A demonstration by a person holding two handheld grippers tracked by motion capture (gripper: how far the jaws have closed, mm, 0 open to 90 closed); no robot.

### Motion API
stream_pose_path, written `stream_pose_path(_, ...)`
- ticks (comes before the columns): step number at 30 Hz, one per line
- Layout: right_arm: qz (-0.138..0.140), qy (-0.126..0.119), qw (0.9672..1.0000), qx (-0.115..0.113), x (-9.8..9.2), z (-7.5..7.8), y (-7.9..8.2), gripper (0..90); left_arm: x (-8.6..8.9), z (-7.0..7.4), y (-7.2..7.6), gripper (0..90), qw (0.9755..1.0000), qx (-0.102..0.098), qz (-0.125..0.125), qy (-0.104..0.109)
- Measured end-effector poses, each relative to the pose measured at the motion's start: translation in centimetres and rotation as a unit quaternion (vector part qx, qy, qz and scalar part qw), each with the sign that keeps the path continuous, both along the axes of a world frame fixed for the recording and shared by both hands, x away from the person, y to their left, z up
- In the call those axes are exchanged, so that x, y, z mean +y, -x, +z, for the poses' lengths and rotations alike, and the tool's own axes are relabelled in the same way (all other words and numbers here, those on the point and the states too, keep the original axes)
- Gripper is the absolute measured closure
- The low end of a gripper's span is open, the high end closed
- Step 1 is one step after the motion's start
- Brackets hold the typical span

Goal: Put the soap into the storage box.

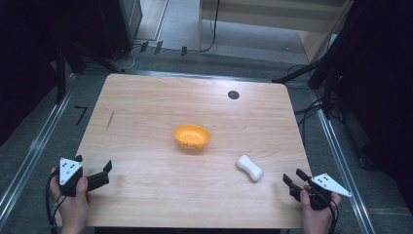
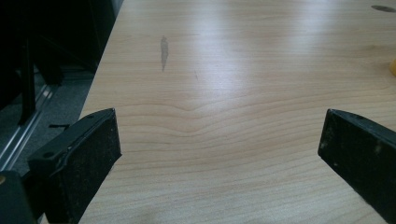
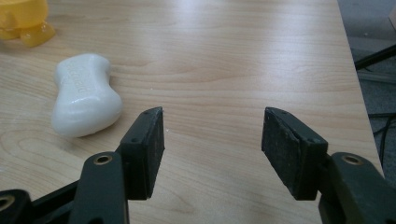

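Right now your right hand-held gripper [image 1: 293, 179] sits at the table's five o'clock corner, gripped in your right hand [image 1: 316, 207], jaws apart with bare wood between them and nothing held. In the right gripper view [image 3: 212, 135] the two black pads stand open over the grain, and the white soap bar [image 3: 85, 94] lies just beyond the left pad, at about ten o'clock from the jaws, near but not touching. From above, that soap bar [image 1: 250, 167] rests flat on the table at about ten o'clock from your right hand-held gripper, its long axis running diagonally. Further out on the same line, near the middle of the table, the orange bowl [image 1: 192, 137] stands upright, well apart from the soap; its yellow-orange edge [image 3: 23, 18] peeks in at the top left corner of the right gripper view.

Over at seven o'clock, your left hand-held gripper [image 1: 92, 165] is in your left hand [image 1: 73, 200], jaws spread wide and empty. The left gripper view [image 2: 219, 140] has both pads far apart over plain wood, with a dark streak [image 2: 164, 52] in the surface ahead at twelve o'clock. The table [image 1: 146, 107] carries a small dark round spot [image 1: 234, 94] near its far edge, at about one o'clock from the bowl.
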State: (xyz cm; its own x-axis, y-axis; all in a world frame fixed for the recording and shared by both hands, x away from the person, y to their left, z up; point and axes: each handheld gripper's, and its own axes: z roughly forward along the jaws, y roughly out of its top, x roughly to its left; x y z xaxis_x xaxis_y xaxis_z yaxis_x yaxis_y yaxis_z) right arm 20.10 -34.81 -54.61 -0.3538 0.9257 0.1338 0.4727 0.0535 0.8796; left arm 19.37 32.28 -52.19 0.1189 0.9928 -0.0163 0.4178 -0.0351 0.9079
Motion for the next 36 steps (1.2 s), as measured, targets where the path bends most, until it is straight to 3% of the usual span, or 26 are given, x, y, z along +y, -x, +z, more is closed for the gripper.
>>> stream_pose_path(5,0.018,-0.015,0.9994,0.024,-0.1,-0.1,-0.6,40.1,0.0,0.0,0.0,0.0,1.0,0.0,0.001,0.002)
stream_pose_path(9,0.021,-0.016,0.9996,-0.004,-0.4,0.6,-0.6,41.1,-0.2,0.0,0.0,0.0,1.0,0.004,-0.003,-0.008)
stream_pose_path(13,0.022,-0.006,0.9996,-0.017,-0.7,1.4,-0.5,39.5,-0.1,0.0,-0.2,0.0,0.9999,0.009,-0.005,-0.006)
stream_pose_path(15,0.018,-0.006,0.9998,0.0,-0.7,1.7,-0.5,36.0,-0.1,0.0,-0.3,0.0,0.9999,0.01,-0.003,-0.005)
stream_pose_path(16,0.039,-0.01,0.9991,0.015,-0.7,1.8,-0.5,33.4,-0.1,0.0,-0.3,0.0,0.9999,0.011,-0.003,-0.006)
stream_pose_path(18,0.055,0.009,0.998,0.03,-0.2,2.0,-0.6,31.7,-0.2,0.0,-0.4,0.0,0.9999,0.009,-0.004,-0.011)
stream_pose_path(20,0.057,0.045,0.9961,0.05,0.6,2.4,-0.7,32.2,-0.4,0.0,-0.4,0.0,0.9997,0.009,-0.008,-0.021)
stream_pose_path(21,0.054,0.052,0.9954,0.06,0.9,2.5,-0.7,32.4,-0.4,0.0,-0.3,0.0,0.9997,0.009,-0.01,-0.022)
stream_pose_path(24,0.08,0.046,0.9924,0.082,1.6,2.6,-1.0,27.5,-0.5,0.0,-0.3,0.0,0.9996,0.009,-0.014,-0.022)
stream_pose_path(31,0.101,0.074,0.9851,0.118,2.7,3.3,-2.0,29.1,-0.3,0.0,-0.5,0.0,0.9996,0.016,-0.016,-0.017)
stream_pose_path(36,0.13,0.103,0.975,0.148,3.4,3.9,-2.9,31.2,-0.5,0.0,-0.5,0.0,0.9995,0.014,-0.017,-0.022)
